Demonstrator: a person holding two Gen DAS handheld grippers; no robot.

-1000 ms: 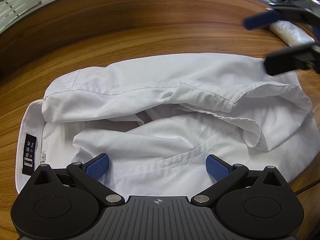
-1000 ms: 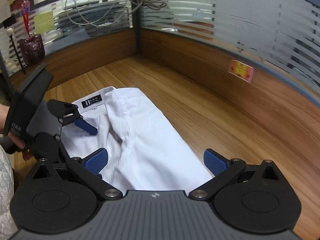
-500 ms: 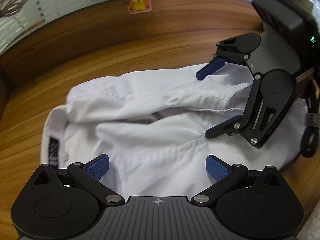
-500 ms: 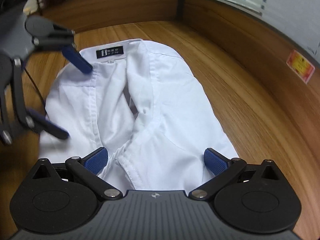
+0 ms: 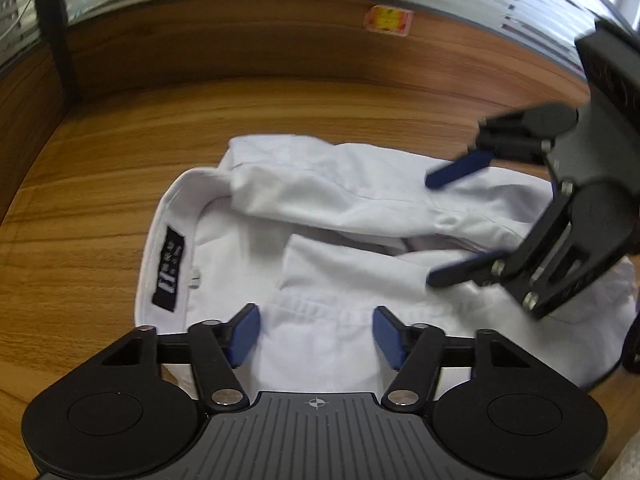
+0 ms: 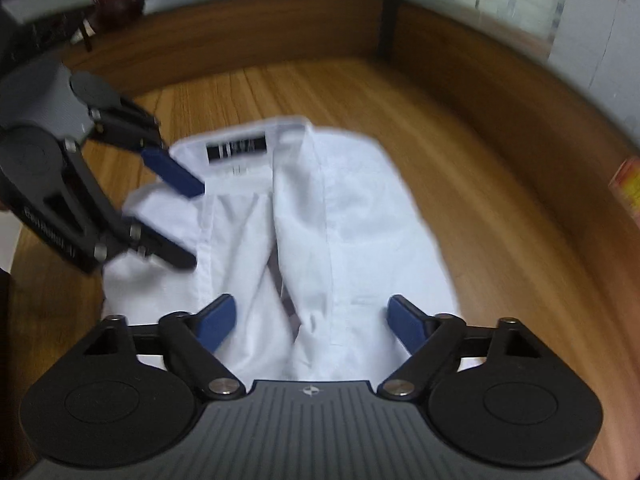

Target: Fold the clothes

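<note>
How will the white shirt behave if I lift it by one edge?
The white shirt lies in soft rumpled folds, so it will probably sag limply. Its loose overlapping layers may slide apart. Thin cloth, so likely light.

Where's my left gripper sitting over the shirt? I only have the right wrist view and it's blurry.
Observer: The left gripper is over the shirt near the collar, white fabric between its closing jaws, pads not yet pressing.
Operator: Can you read the collar label?
Observer: The black label has white marks, too small to read.
Operator: Anything on the wall beyond?
Observer: An orange sticker on the wooden panel.
</note>
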